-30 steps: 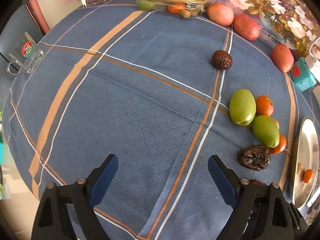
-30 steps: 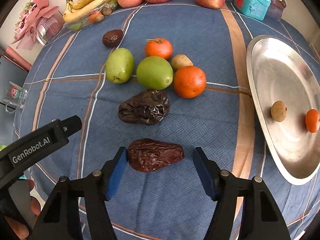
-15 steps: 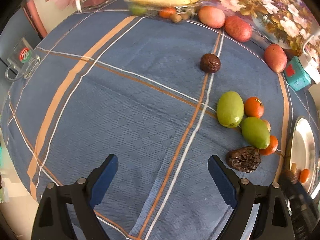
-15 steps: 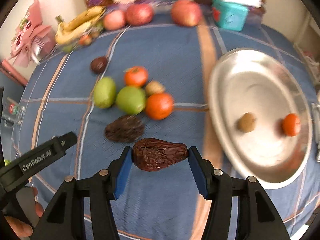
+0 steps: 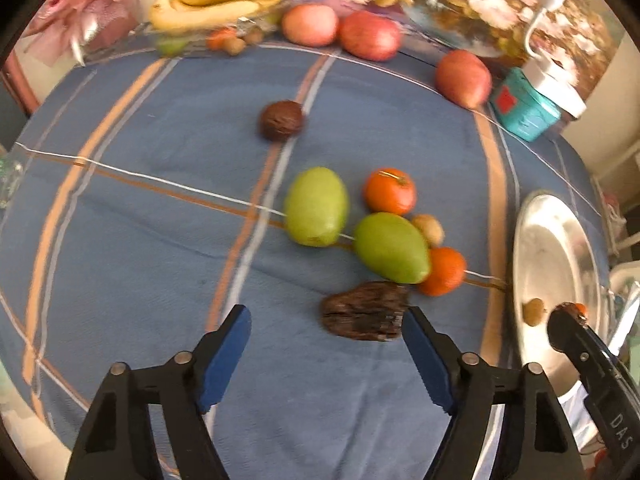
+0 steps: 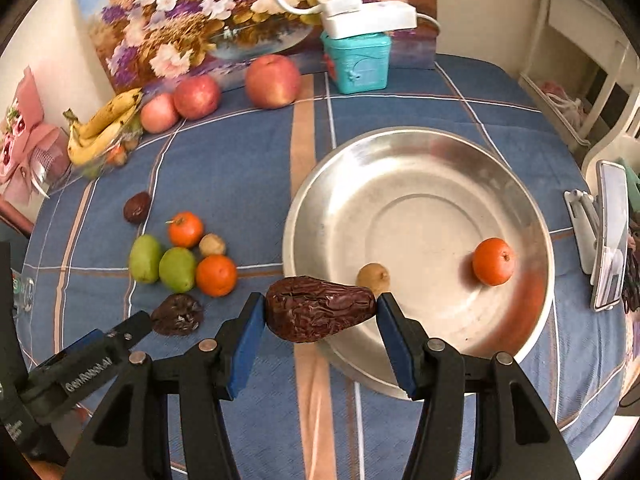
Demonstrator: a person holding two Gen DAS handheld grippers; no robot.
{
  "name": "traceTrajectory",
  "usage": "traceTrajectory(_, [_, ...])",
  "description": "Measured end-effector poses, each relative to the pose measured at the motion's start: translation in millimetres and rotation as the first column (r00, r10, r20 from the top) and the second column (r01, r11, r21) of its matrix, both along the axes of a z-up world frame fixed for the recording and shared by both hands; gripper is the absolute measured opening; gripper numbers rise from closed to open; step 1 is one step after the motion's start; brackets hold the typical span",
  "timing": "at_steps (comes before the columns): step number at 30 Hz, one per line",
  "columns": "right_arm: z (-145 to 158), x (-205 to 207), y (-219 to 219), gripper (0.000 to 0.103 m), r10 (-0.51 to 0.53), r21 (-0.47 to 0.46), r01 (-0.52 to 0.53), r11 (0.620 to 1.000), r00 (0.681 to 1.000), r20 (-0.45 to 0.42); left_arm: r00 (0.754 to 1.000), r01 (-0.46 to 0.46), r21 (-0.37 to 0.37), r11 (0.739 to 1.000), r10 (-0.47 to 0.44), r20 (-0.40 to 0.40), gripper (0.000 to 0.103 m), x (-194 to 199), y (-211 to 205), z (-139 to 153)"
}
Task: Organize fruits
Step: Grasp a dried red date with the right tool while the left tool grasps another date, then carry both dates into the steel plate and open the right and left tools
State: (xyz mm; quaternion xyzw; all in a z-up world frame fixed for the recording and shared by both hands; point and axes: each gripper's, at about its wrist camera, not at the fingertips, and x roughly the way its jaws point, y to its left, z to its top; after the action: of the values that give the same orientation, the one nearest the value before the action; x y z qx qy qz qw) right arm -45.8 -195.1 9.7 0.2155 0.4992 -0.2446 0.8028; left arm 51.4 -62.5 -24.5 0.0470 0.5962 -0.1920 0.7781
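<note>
The right tongs (image 6: 321,312) pinch a wrinkled dark date (image 6: 318,308), carrying it just short of the steel plate (image 6: 532,208) ahead; next, lower and release inside; the left tongs (image 5: 326,354), closing around nothing, approach a second date (image 5: 364,314) by their right pad

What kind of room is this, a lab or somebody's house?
Most likely a home, probably a dining corner. A round table under a blue striped tablecloth holds loose fruit and a steel plate, a flower painting leans against the wall, and a pink gift bouquet sits at the table's edge.
</note>
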Motion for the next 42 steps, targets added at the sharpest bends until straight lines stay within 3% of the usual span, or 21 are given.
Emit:
traceTrajectory(6, [-1, -3, -6, 0.059, 0.008, -0.007, -0.008, 1.0, 1.0, 0.007, 0.999, 0.01, -0.045, 0.999, -0.012, -0.037, 0.065, 4, -12, -8])
traceTrajectory(14, [-2, 0, -4, 0.059, 0.026, -0.019, -0.026, 0.999, 1.0, 0.007, 0.997, -0.01, -0.061, 0.998, 0.006, -0.071, 0.058, 15, -16, -25])
traceTrajectory(21, [-3, 0, -7, 0.059, 0.014, -0.014, -0.014, 1.0, 1.0, 0.007, 0.996, -0.037, -0.108, 0.993, 0.029, -0.079, 0.058, 12, 5, -17])
traceTrajectory(28, [-6, -4, -17, 0.059, -0.013, 0.004, 0.013, 1.0, 1.0, 0.005, 0.998, -0.059, -0.154, 0.986, 0.054, -0.035, 0.057, 10, 27, 7])
traceTrajectory(34, [-3, -20, -46, 0.059, -0.111, -0.01, 0.111, 0.994, 0.994, 0.008, 1.0, -0.002, -0.202, 0.979, 0.008, 0.027, 0.057, 3, 17, 31])
traceTrajectory(42, [-4, -33, -84, 0.059, -0.198, -0.005, 0.199, 0.98, 0.979, 0.051, 0.986, 0.159, -0.193, 0.968, -0.147, 0.075, 0.057, -10, -46, 43])
